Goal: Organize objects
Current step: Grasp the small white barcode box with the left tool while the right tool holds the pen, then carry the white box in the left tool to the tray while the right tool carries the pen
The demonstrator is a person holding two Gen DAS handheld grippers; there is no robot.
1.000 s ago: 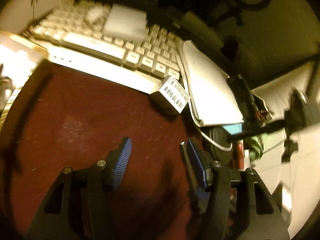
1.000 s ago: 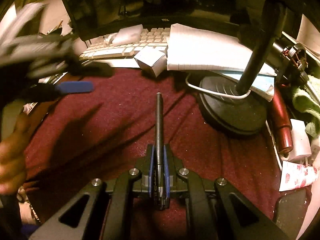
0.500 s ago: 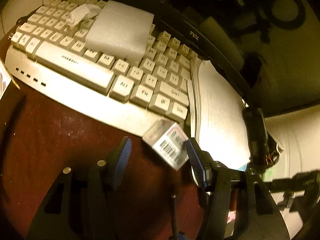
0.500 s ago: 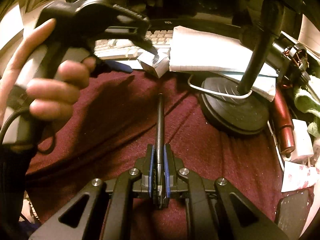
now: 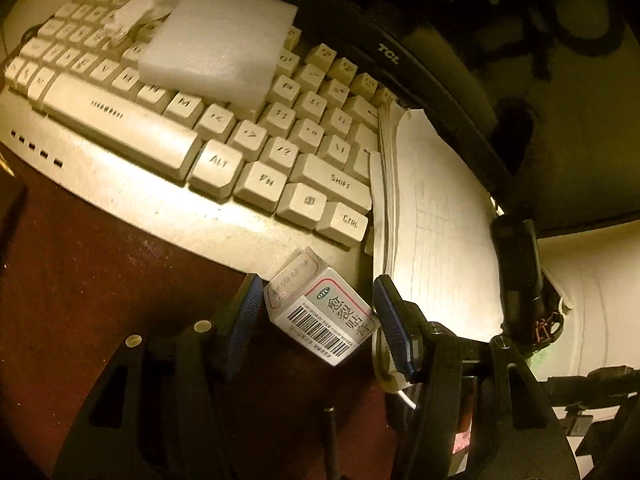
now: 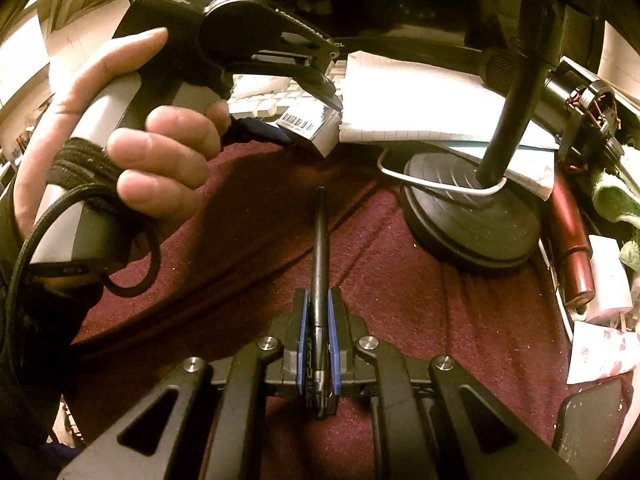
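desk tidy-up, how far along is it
Early. In hand: the right gripper is shut on a thin black pen. The left gripper straddles the small white barcoded box, jaws open, not yet gripping. Left: the white foam block and crumpled tissue on the cream keyboard, plus the lined notepad.

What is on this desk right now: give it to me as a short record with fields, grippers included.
surface: dark red cloth
left gripper: open, fingers either side of the small barcoded box; contact cannot be told
box position: at the front edge of the white keyboard, beside the lined notepad
right gripper: shut on a black pen, pen pointing forward over the cloth
on keyboard: white foam block
right side: black round stand base, dark red tube
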